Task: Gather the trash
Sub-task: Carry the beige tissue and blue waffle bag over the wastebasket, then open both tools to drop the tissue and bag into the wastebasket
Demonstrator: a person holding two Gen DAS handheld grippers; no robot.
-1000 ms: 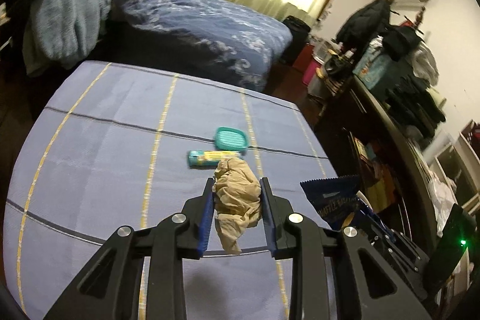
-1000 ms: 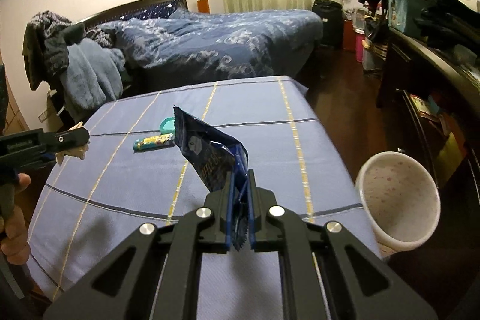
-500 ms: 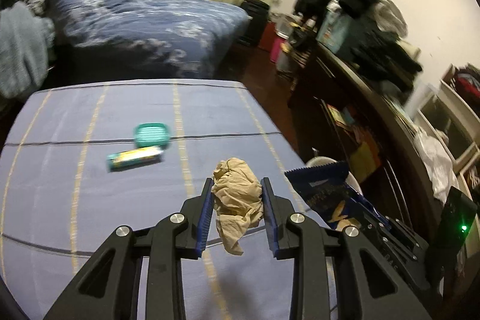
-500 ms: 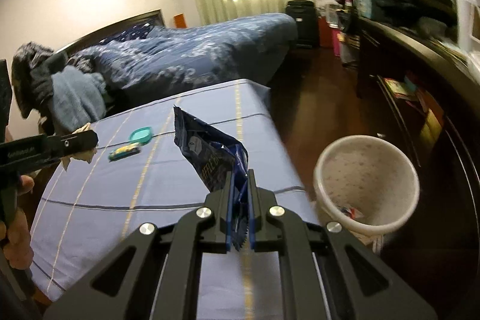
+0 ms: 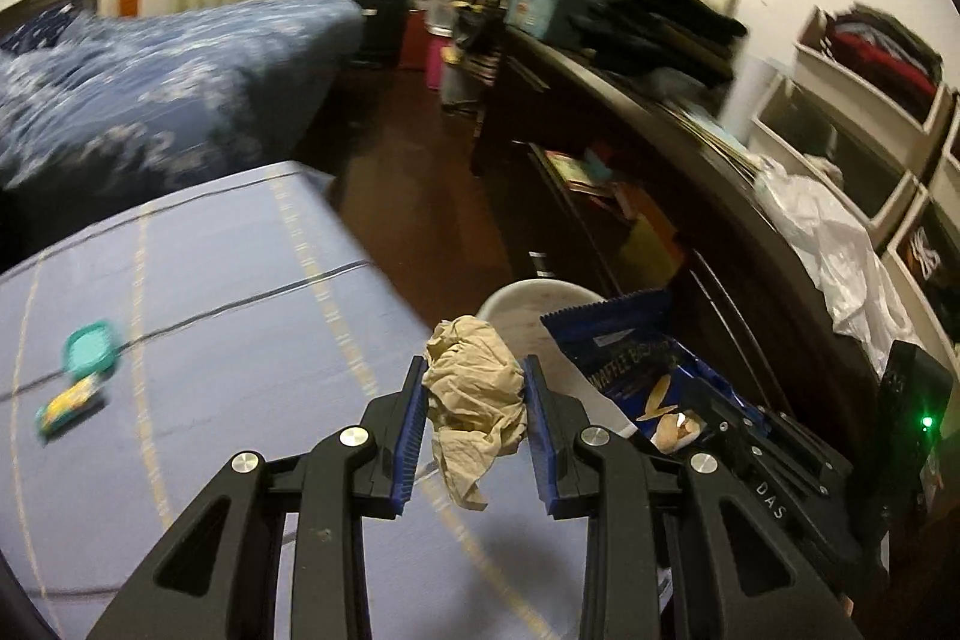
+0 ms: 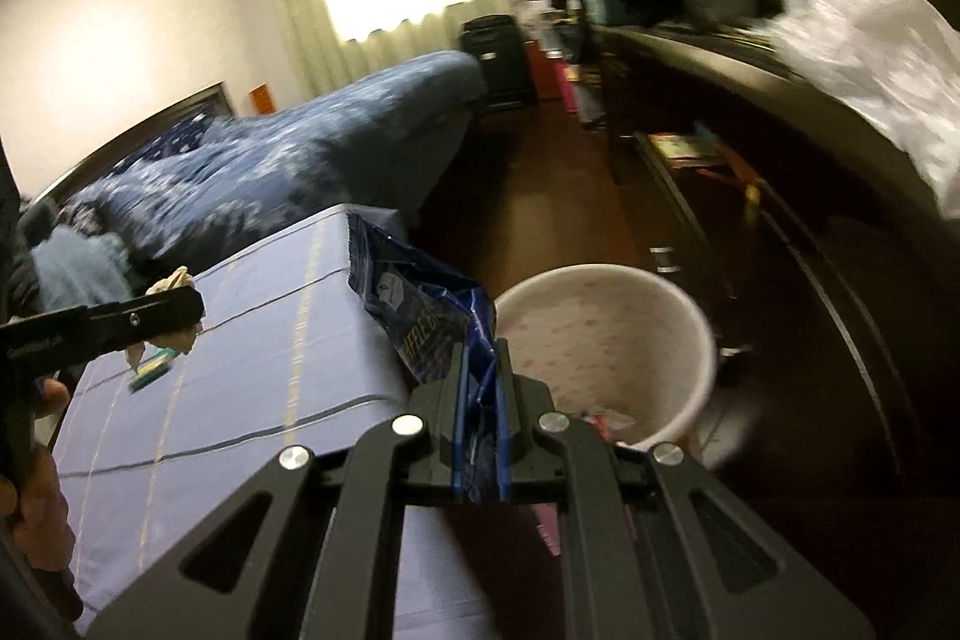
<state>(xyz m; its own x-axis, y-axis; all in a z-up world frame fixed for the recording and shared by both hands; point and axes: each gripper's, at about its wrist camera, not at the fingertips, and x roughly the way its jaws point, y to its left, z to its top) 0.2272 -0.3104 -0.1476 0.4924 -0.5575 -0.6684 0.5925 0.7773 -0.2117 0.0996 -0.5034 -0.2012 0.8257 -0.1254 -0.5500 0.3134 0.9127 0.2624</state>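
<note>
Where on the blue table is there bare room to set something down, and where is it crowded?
Most of the table is bare: everything between the teal lid with the wrapper and the edge by the bin. The dark counter is piled with clothes.

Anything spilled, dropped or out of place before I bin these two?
Nothing spilled. Two bits of litter remain on the blue bedcover: a teal lid and a small snack wrapper beside it. The crumpled tissue and blue snack bag are held firmly.
</note>
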